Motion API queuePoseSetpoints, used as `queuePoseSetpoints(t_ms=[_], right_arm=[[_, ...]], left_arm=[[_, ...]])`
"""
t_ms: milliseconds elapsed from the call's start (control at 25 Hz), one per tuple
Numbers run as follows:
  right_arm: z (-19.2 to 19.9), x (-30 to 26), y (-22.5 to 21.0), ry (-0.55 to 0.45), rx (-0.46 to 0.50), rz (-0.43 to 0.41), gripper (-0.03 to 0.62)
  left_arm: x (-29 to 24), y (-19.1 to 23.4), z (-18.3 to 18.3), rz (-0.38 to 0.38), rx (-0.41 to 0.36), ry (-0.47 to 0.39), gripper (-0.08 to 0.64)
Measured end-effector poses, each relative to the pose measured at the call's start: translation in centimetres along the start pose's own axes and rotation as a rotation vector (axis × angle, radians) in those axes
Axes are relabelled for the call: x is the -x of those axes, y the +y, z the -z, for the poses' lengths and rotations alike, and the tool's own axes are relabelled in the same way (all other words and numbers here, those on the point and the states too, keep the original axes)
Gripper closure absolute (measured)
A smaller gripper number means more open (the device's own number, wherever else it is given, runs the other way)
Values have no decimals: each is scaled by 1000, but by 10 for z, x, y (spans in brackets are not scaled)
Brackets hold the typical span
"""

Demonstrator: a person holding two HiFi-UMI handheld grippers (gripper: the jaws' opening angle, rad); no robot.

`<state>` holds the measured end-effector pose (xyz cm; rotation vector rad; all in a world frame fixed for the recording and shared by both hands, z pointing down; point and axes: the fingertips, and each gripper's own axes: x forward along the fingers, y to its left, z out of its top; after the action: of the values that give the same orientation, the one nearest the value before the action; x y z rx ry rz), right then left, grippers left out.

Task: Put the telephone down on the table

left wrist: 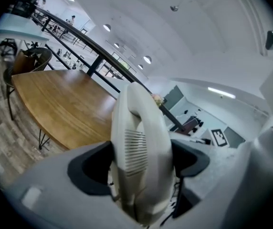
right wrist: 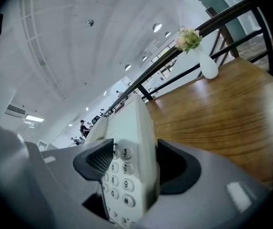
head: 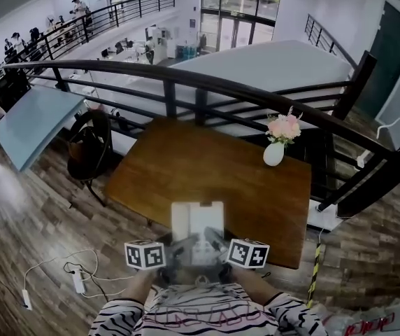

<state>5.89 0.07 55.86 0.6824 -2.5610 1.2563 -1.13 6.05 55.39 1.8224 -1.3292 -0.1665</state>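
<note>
While we held the white telephone (head: 198, 224) at the 6 o'clock edge of the wooden table (head: 186, 159), our left gripper (left wrist: 141, 159) clamped its handset side — our right gripper (right wrist: 129, 163) its keypad side; a flower vase (head: 273, 152) stood at 1 o'clock.
</note>
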Motion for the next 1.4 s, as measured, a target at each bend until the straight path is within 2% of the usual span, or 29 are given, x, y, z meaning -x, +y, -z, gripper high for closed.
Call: queuePoseSetpoints(t_ms=[240, 520, 760, 1040, 1240, 1400], right_arm=[[-30, -20, -22, 29, 11, -13, 308], [-59, -56, -36, 4, -29, 10, 308], [-93, -102, -45, -59, -50, 76, 308], [-133, -161, -55, -145, -126, 139, 309], [-158, -198, -66, -176, -174, 181, 310], [-176, -226, -79, -197, -192, 198, 310]], left_arm=[[-33, 11, -19, -24, 19, -7, 175], [-61, 37, -58, 0, 1, 20, 175], [-89, 74, -103, 51, -20, 101, 175], [-122, 116, -167, 118, -59, 196, 175], [-147, 150, -202, 118, -79, 271, 175], [-169, 163, -227, 151, -77, 296, 176]])
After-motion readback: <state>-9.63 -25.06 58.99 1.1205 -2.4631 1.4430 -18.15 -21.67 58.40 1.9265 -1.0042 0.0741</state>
